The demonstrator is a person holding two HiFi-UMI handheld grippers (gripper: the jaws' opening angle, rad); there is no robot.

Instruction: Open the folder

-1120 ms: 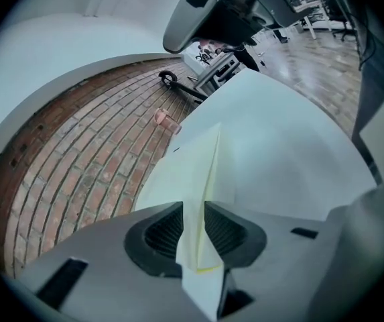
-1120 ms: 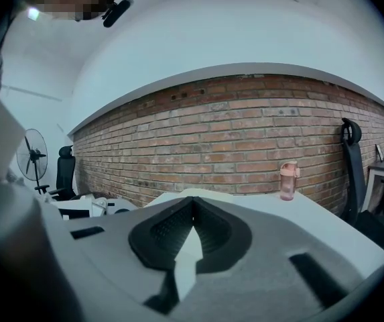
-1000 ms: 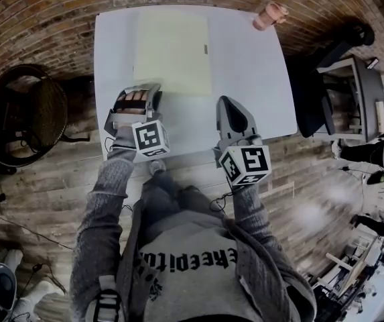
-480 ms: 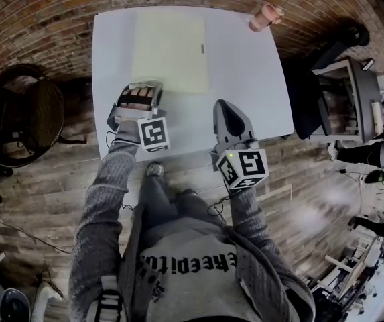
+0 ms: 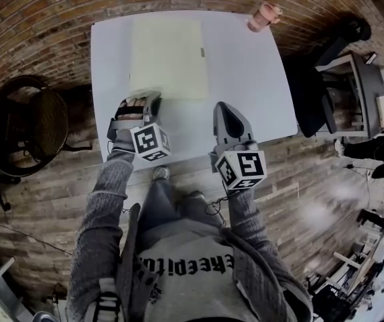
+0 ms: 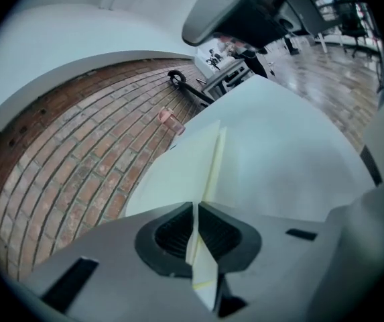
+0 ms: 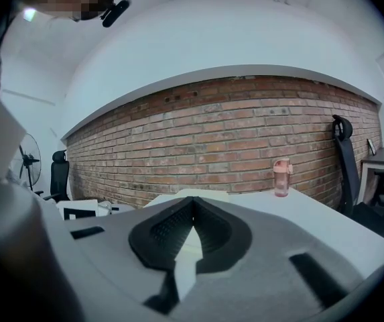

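In the last second little has moved. The left gripper (image 5: pixel 143 98) has stayed at the near left corner of the folder (image 5: pixel 168 56), and only that corner now looks blurred in the head view. I take this as the start of the lift. The left gripper view shows the jaws pressed together on a thin pale yellow sheet, most likely the cover's edge. The gripper is turned on its side, so the sheet runs edge-on away from it.

The right gripper (image 5: pixel 222 107) has also kept its place. It hangs over the near part of the table (image 5: pixel 245 79), to the right of the folder and apart from it. Its jaws are together and hold nothing.

The folder lies flat on the far left half of the table and still looks almost shut, so the opening has hardly begun. What is inside it does not show.

A pink bottle (image 5: pixel 264 17) stands at the far right corner, well apart from the folder. I cannot see its contents.
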